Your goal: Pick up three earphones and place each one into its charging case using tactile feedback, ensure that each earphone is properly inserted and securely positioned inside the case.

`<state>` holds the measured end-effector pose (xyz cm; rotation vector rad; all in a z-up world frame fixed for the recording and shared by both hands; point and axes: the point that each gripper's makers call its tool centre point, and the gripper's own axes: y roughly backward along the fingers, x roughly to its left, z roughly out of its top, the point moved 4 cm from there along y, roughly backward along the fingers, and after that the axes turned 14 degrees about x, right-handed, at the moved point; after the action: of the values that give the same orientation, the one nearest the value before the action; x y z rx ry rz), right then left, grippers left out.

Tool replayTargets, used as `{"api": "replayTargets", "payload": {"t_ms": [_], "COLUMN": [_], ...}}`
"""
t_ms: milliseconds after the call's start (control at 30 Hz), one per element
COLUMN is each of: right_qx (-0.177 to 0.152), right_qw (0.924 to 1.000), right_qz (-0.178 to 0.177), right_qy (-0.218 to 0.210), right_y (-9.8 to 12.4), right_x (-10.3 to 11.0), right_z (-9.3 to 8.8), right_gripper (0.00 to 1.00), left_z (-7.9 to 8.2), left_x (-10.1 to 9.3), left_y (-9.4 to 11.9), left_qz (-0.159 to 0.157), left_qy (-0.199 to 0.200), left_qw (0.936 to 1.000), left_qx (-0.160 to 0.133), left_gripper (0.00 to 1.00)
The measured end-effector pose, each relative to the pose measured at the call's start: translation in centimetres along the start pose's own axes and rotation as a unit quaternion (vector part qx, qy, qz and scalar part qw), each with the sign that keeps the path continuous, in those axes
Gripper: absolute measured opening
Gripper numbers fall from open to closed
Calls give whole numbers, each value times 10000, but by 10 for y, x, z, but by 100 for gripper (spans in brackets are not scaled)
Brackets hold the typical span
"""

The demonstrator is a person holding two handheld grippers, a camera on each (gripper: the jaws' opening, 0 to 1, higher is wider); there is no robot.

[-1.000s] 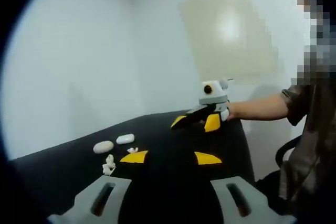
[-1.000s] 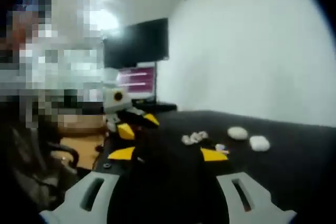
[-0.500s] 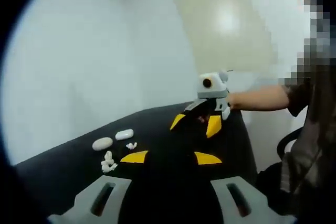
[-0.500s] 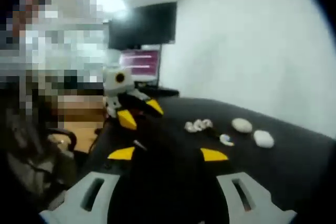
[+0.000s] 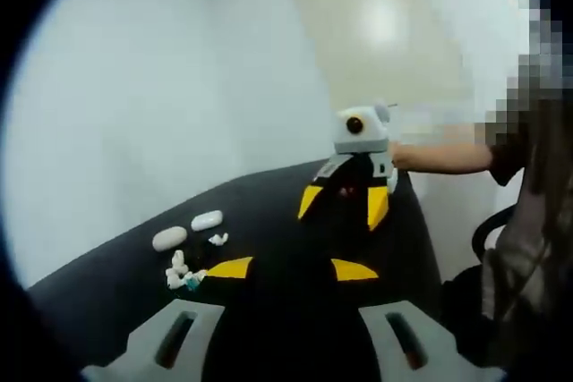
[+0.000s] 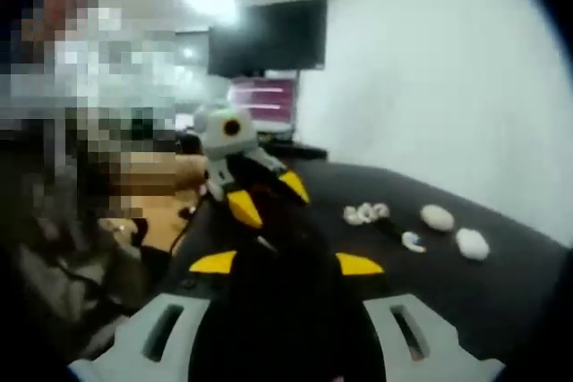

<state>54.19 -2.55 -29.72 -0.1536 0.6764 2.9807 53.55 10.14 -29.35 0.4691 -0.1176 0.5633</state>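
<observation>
So both hand-held grippers, left (image 5: 291,268) and right (image 6: 285,263), hang open and empty above the black worktop (image 5: 269,221), because the small white earphones (image 5: 179,268) and two white oval charging cases (image 5: 188,230) lie untouched, well apart from them.

No text, label or number can be read on anything here.

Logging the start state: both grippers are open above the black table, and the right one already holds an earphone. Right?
Not quite. The right gripper holds nothing: the right gripper view shows its jaws open and bare. The earphones lie on the black table beside the two white cases. The left gripper is open too.
</observation>
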Motion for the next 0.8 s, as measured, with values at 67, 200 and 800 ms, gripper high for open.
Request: {"api": "replayTargets", "payload": {"t_ms": [67,200,800], "right_qx": [31,304,298], "right_qw": [10000,9994,9995], "right_qz": [38,51,1], "right_qy": [20,154,51], "right_y": [-1,-7,-8], "right_x": [3,6,6], "right_z": [0,-6,-5], "right_gripper": [42,42,37], "left_z": [0,0,-3], "left_x": [0,0,1], "left_y": [0,0,-3], "left_qz": [14,47,107], "left_qy": [8,-5,-101], "left_qw": [10000,10000,9998], "left_qx": [-10,4,135], "left_gripper": [29,29,29]}}
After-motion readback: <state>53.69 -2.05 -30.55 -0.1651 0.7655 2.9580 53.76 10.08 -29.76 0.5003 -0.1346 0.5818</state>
